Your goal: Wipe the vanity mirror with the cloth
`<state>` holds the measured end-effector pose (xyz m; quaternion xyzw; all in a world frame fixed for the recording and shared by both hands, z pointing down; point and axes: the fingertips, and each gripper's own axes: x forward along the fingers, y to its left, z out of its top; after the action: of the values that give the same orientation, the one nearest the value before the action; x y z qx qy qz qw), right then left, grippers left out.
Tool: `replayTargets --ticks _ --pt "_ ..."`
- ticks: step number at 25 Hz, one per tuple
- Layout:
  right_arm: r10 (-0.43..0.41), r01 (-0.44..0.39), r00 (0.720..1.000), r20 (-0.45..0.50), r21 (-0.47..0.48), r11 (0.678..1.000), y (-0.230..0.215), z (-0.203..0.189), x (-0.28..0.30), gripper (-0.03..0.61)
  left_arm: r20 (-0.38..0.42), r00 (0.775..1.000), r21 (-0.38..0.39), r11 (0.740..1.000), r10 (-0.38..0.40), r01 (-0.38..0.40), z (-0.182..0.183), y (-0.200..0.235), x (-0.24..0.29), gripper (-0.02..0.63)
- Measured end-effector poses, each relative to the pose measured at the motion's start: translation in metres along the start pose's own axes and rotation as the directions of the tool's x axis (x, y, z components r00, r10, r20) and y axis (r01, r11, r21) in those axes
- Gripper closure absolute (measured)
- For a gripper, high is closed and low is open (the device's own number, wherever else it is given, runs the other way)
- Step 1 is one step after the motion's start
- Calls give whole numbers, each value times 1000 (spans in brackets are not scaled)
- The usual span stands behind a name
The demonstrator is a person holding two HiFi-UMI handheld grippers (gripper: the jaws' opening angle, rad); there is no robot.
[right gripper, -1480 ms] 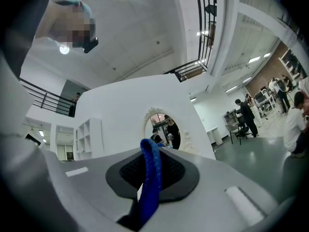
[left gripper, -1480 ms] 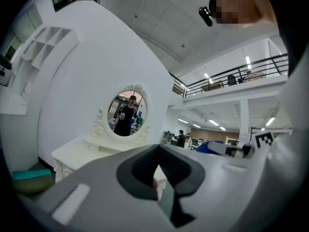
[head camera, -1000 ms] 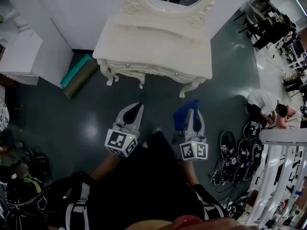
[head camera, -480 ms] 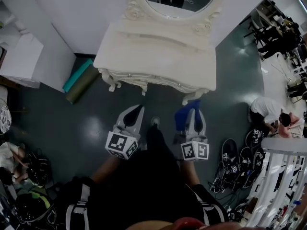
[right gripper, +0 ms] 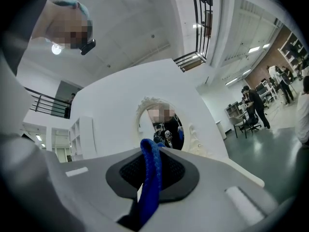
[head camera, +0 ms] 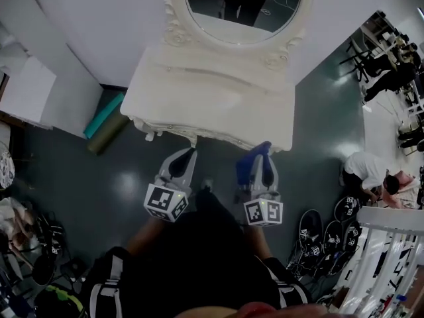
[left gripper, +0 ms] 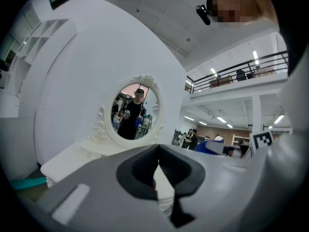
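Ceiling [right gripper: 140,28] shows only in gripper views; right tool [right gripper: 153,153] clamps cloth [right gripper: 150,187], left tool [left gripper: 158,151] closed.

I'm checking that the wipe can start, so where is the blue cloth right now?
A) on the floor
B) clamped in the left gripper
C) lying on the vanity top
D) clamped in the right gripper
D: the right gripper view shows the right gripper shut on the blue cloth, while the left gripper is shut with nothing in it.
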<state>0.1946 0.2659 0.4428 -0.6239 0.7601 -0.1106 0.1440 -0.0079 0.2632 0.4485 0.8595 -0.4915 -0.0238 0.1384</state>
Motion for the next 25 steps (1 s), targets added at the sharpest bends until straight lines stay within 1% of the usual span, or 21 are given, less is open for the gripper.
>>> replayTargets --ticks 6,10,16,19,22,25 --pt "25 -25 1000 -11 22 999 -31 4 50 543 8 1000 -18 1000 21 -21 12 6 59 604" --pt "37 -36 999 -24 14 999 -54 3 78 543 15 999 -17 999 32 -31 16 7 91 604" --pt "24 -23 999 -21 33 999 -78 5 124 543 23 998 -17 998 53 -53 32 22 133 604" --pt "8 -7 1000 -24 29 1000 -76 2 143 543 29 999 -21 999 36 -35 42 35 146 604" --pt "-15 15 1000 0 20 1000 -64 2 162 543 42 999 -1 1000 5 -5 56 56 157 604" --pt "-43 43 999 16 15 999 -60 1 188 543 35 999 -5 1000 -22 22 62 79 180 604"
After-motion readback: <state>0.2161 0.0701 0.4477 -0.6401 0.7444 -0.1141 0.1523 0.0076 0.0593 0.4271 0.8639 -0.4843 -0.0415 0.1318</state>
